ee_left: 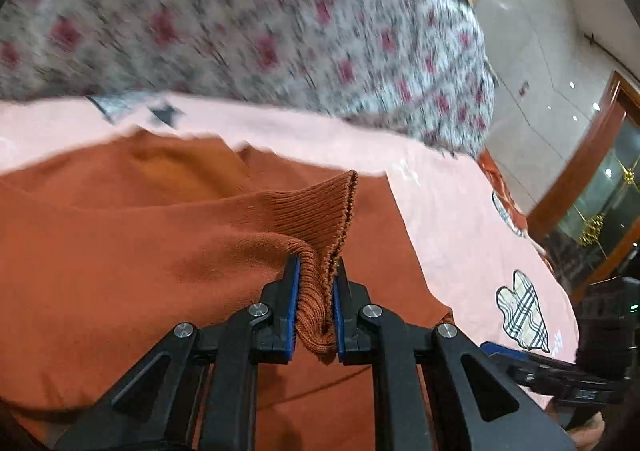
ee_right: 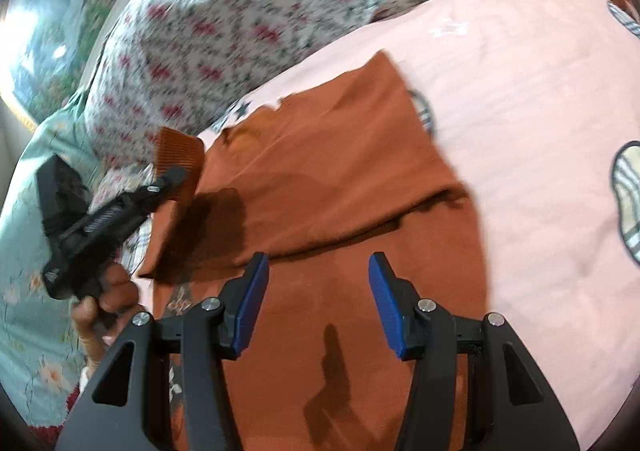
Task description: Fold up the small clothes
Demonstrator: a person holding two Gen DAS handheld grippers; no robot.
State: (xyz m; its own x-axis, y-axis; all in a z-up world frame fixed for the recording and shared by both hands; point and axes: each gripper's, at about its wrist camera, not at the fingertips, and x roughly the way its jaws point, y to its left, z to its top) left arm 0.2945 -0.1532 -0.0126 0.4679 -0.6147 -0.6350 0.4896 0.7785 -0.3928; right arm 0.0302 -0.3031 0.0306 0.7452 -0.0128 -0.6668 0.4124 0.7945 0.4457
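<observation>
A rust-orange sweater (ee_left: 120, 243) lies on a pink sheet (ee_left: 460, 211); it also shows in the right wrist view (ee_right: 340, 179), partly folded over itself. My left gripper (ee_left: 316, 279) is shut on the sweater's ribbed cuff (ee_left: 332, 211) and holds the sleeve lifted above the body of the garment. In the right wrist view the left gripper (ee_right: 176, 177) shows at the left with the cuff (ee_right: 180, 155) in it. My right gripper (ee_right: 316, 283) is open and empty, hovering over the lower part of the sweater.
A floral quilt (ee_left: 260, 19) is bunched at the far side of the bed, also in the right wrist view (ee_right: 240, 11). The pink sheet (ee_right: 540, 111) has plaid patches (ee_left: 524, 311). A wooden door frame (ee_left: 592, 155) and wall stand beyond the bed's right edge.
</observation>
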